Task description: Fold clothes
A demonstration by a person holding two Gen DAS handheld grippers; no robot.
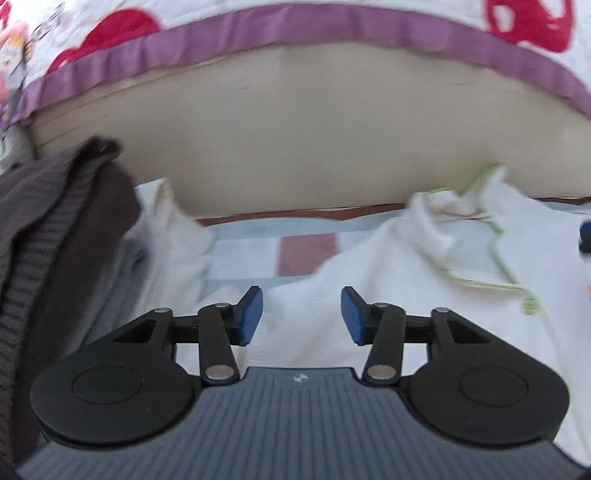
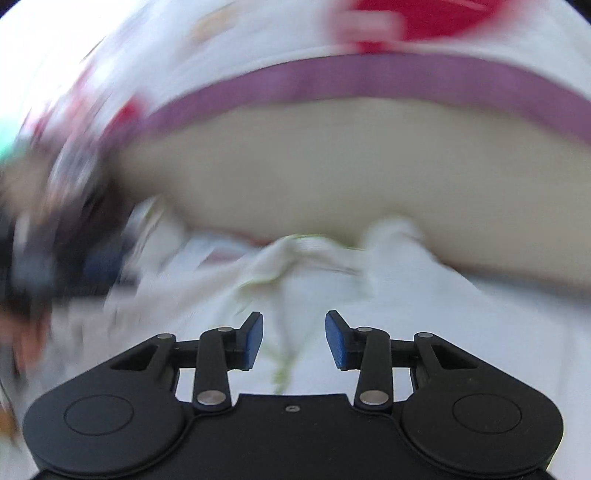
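Left gripper point(image 1: 302, 315) – jaws spread, nothing btwn them, hovering over white shirt point(image 1: 424, 266) w/ green piping, which fills lower center and right of frame. Dark knit point(image 1: 55, 229) piled at left edge. Checked sheet point(image 1: 306, 251) shows mid-frame, purple-trimmed blanket point(image 1: 295, 26) across top. Right gripper point(image 2: 294, 339) – jaws also spread, empty, above same shirt point(image 2: 424, 295); that view is blurred.

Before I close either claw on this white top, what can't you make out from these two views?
- White garment: its lower part is hidden behind the left claw in the left wrist view.
- Right wrist view: motion blur smears the left side; dark shapes there unidentifiable.
- Dark knit garment: cut off by the left edge.
- Right claw: contact with cloth unclear.
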